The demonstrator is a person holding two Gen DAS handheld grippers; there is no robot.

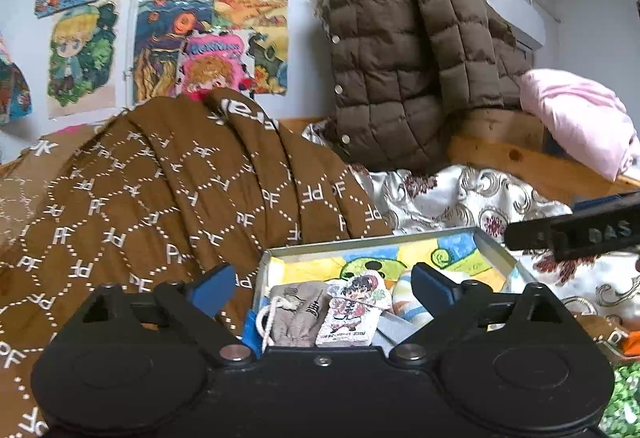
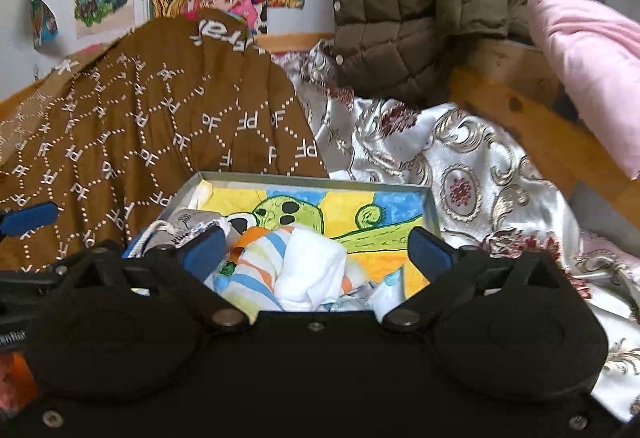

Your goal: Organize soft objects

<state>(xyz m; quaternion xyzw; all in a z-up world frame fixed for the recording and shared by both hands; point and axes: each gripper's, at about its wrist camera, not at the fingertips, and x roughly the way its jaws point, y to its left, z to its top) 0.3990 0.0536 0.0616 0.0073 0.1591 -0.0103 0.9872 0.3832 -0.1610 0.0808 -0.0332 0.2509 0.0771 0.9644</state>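
A shallow metal tray point(image 1: 376, 240) with a yellow, green and blue cartoon lining lies on the bed; it also shows in the right wrist view point(image 2: 316, 178). In it lie a grey drawstring pouch point(image 1: 294, 314), a small cartoon-printed pad point(image 1: 352, 312) and a striped white, blue and orange cloth point(image 2: 288, 270). My left gripper point(image 1: 324, 286) is open just above the pouch and pad, holding nothing. My right gripper point(image 2: 316, 252) is open above the striped cloth, holding nothing. The right gripper's finger point(image 1: 572, 232) shows at the left view's right edge.
A brown PF-patterned blanket point(image 1: 160, 198) is heaped left of the tray. A brown quilted jacket point(image 1: 408, 54) hangs behind. A pink cloth point(image 1: 580, 118) lies on the wooden bed rail point(image 1: 520, 154). Silver floral bedding point(image 2: 460, 166) lies to the right. Cartoon posters point(image 1: 180, 18) cover the wall.
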